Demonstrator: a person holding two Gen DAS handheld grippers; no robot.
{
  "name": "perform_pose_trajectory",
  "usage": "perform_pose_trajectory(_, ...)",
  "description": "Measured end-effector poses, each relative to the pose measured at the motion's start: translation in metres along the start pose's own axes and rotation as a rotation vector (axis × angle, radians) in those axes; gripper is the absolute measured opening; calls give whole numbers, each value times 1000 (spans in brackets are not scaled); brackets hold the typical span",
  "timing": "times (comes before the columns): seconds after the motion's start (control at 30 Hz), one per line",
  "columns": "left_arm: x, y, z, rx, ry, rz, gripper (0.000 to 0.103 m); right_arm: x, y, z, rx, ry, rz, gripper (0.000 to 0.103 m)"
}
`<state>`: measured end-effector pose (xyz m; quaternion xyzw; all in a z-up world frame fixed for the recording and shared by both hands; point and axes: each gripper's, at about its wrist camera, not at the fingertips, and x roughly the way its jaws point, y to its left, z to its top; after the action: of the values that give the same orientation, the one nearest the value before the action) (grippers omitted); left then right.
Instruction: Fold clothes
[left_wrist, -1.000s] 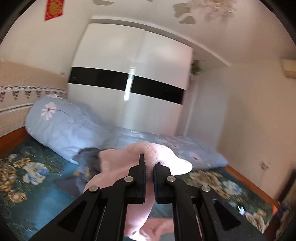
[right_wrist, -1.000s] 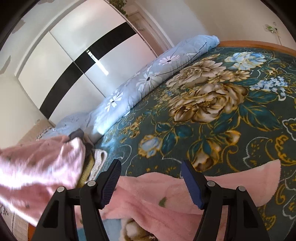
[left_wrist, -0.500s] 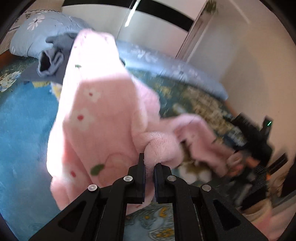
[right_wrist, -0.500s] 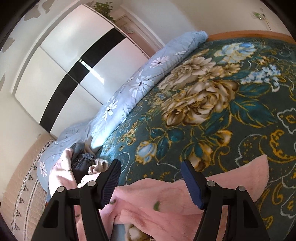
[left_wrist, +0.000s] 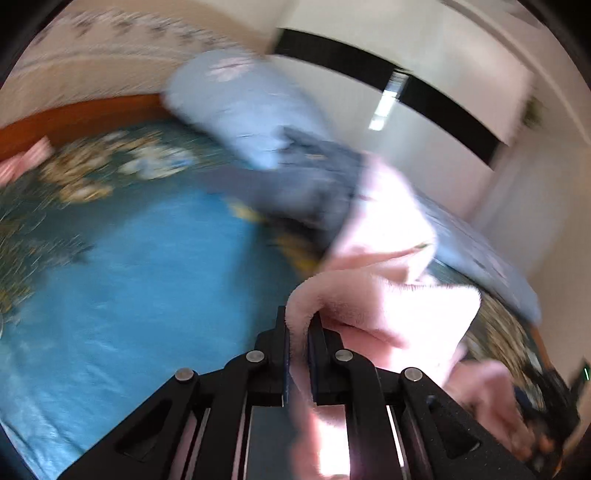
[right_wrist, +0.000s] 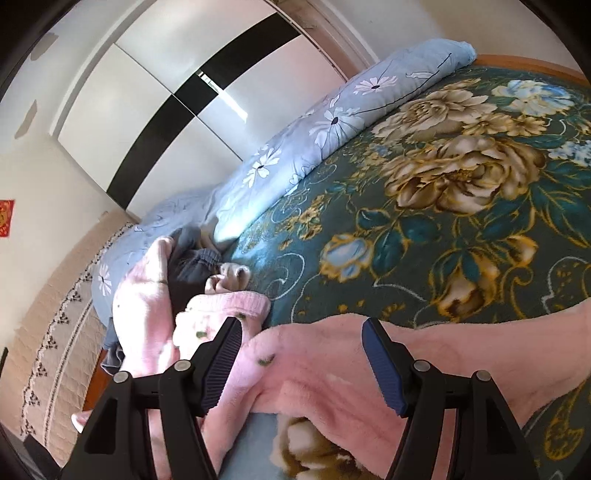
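The left black plastic two-finger gripper (left_wrist: 298, 328) has angular linkage arms joined by round silver rivets, with narrow flat black fingers (left_wrist: 280, 332). The right black plastic two-finger gripper (right_wrist: 301, 354) shares that build: triangular cut-outs in the arms, silver rivets at the joints, and dark blue ribbed pads lining its fingers (right_wrist: 382, 363).

no legible text, red wall decoration (right_wrist: 6, 218) unreadable
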<state>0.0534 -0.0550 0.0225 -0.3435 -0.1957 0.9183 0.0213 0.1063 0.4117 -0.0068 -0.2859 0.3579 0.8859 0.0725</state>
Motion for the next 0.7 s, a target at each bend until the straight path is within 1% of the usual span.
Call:
perform_pose_trajectory(0.07,19,12,6,-13,50,41,8,2,-1,-2,5,7,-8,71)
perform_pose_trajectory(0.13,36,14,12,-7,112,55,9,4,-3,-2,11,18,-16,71)
perform_pose_trajectory(0.17,39,13,13,-2,132,54,10,5,-4,-2,12,22,-20,71)
perform_pose_trajectory(0.23,33,8,15,15,145,33,12,7,-6,-1,16,30,-26,71)
perform_pose_trajectory(0.3,21,1,15,41,134,11,28,7,-7,-1,17,31,-31,71)
perform_pose_trajectory(0.33,11,-2,15,59,116,4,47,7,-7,-1,18,31,-34,71)
perform_pose_trajectory(0.37,-2,-5,16,80,91,7,57,7,-8,-1,18,31,-37,71)
perform_pose_trajectory(0.47,-32,-17,19,162,21,35,57,8,-9,-2,23,39,-44,71)
perform_pose_trajectory(0.5,-42,-27,22,200,-3,44,57,9,-9,-3,24,43,-48,71)
perform_pose_trajectory(0.53,-48,-43,25,246,-20,35,58,10,-8,-3,23,47,-51,71)
perform_pose_trajectory(0.57,-49,-58,29,293,-27,10,58,12,-8,-4,21,51,-54,71)
perform_pose_trajectory(0.6,-50,-75,31,344,-27,-26,59,13,-7,-5,18,54,-56,71)
perform_pose_trajectory(0.67,-41,-120,25,469,0,-124,64,14,-4,-6,9,62,-55,71)
perform_pose_trajectory(0.7,-33,-144,19,531,17,-152,64,15,-3,-7,4,66,-55,71)
